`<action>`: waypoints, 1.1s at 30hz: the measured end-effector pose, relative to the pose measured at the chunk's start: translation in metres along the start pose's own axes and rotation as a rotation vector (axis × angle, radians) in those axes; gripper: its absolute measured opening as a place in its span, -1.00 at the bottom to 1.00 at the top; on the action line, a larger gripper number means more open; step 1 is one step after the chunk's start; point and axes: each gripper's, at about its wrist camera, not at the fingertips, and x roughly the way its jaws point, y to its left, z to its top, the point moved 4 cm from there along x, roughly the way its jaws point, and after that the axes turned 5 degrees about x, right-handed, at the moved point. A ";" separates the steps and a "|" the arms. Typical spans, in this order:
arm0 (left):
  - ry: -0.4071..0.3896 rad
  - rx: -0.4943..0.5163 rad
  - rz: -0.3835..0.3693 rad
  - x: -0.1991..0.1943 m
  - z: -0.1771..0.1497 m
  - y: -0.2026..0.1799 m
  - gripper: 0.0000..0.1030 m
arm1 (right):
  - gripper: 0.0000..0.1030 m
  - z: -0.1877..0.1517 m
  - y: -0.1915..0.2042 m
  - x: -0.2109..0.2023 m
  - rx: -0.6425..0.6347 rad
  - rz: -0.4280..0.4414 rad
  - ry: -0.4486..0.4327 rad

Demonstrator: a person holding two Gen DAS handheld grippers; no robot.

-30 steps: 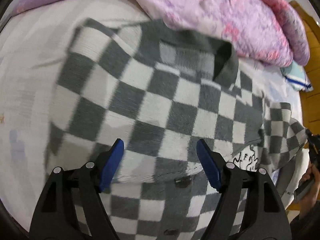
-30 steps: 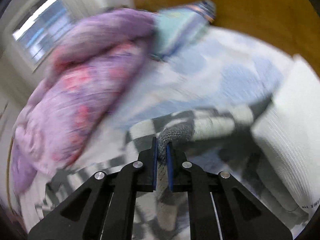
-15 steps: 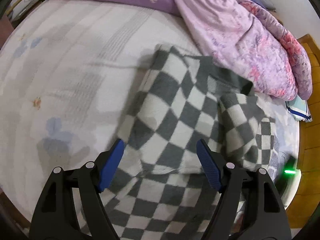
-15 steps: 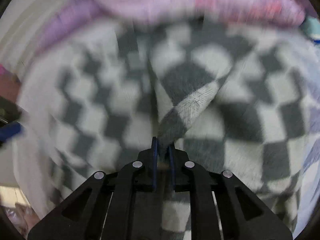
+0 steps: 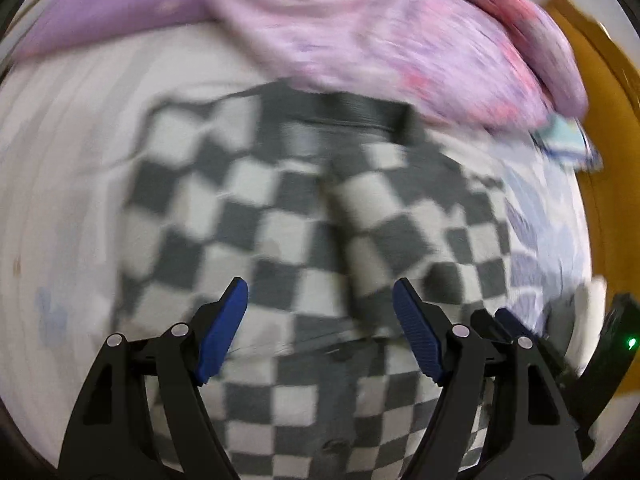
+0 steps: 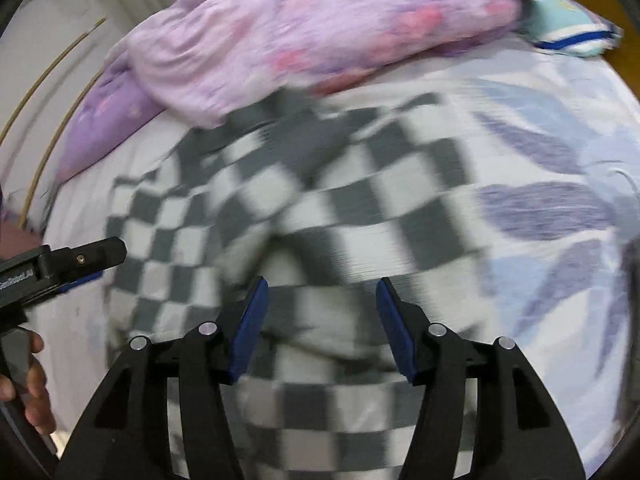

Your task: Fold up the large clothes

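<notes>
A grey and white checkered garment [image 5: 304, 216] lies spread on the bed, with both sleeves folded over its middle. Its dark collar [image 5: 360, 110] points toward the quilt. It also shows in the right wrist view [image 6: 320, 208]. My left gripper [image 5: 320, 300] is open and empty above the garment's lower part. My right gripper [image 6: 320, 300] is open and empty above the same garment. The left gripper also shows at the left edge of the right wrist view [image 6: 60, 268]. Both views are blurred.
A pink and purple quilt [image 5: 380, 28] is heaped at the far side of the bed, touching the collar. A purple pillow [image 6: 108, 128] lies beside it. A teal striped pillow [image 6: 568, 28] sits at the far right. The bed sheet [image 6: 560, 184] has blue leaf prints.
My right gripper has let go of the sleeve it held and opened; the sleeve now lies across the garment. My left gripper stayed open and moved closer over the garment.
</notes>
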 end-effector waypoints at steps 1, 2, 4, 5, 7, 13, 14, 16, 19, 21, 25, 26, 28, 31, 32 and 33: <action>0.001 0.028 0.007 0.005 0.003 -0.012 0.47 | 0.03 0.001 -0.009 0.001 0.016 -0.019 -0.002; 0.010 0.069 0.012 0.015 0.007 -0.031 0.47 | 0.04 0.005 -0.024 0.000 0.043 -0.036 -0.005; 0.023 0.118 0.012 0.033 0.014 -0.061 0.47 | 0.04 0.010 -0.042 0.004 0.084 -0.050 -0.001; 0.032 0.147 0.013 0.042 0.016 -0.074 0.47 | 0.04 0.012 -0.056 0.002 0.112 -0.055 -0.008; 0.041 0.198 0.044 0.059 0.022 -0.095 0.47 | 0.04 0.011 -0.071 0.000 0.136 -0.053 -0.006; 0.085 0.309 0.193 0.118 0.040 -0.124 0.41 | 0.04 0.005 -0.109 -0.008 0.211 -0.033 0.005; 0.074 0.335 0.217 0.122 0.044 -0.124 0.23 | 0.03 0.005 -0.113 -0.009 0.216 -0.025 0.008; 0.067 0.365 0.196 0.121 0.051 -0.117 -0.82 | 0.03 0.003 -0.118 -0.009 0.224 -0.022 0.017; -0.042 0.277 0.124 0.082 0.064 -0.090 -0.84 | 0.03 0.004 -0.122 -0.012 0.243 -0.002 0.016; -0.106 0.203 0.108 0.051 0.068 -0.065 -0.84 | 0.03 0.007 -0.122 -0.015 0.252 0.015 0.008; -0.218 -0.007 0.026 -0.009 0.055 0.001 -0.85 | 0.03 0.017 -0.107 -0.022 0.247 0.061 -0.013; -0.232 -0.068 0.018 -0.020 0.043 0.025 -0.86 | 0.03 0.020 -0.099 -0.023 0.237 0.070 -0.017; -0.227 -0.133 -0.003 -0.025 0.023 0.053 -0.86 | 0.03 0.023 -0.088 -0.021 0.221 0.087 -0.018; -0.165 -0.225 -0.002 -0.005 -0.015 0.098 -0.86 | 0.03 0.026 -0.067 -0.013 0.184 0.093 -0.007; -0.147 -0.248 0.006 0.004 -0.025 0.109 -0.86 | 0.03 0.025 -0.059 -0.008 0.168 0.093 0.003; -0.132 -0.273 0.002 0.008 -0.034 0.116 -0.86 | 0.03 0.025 -0.053 -0.004 0.155 0.087 0.014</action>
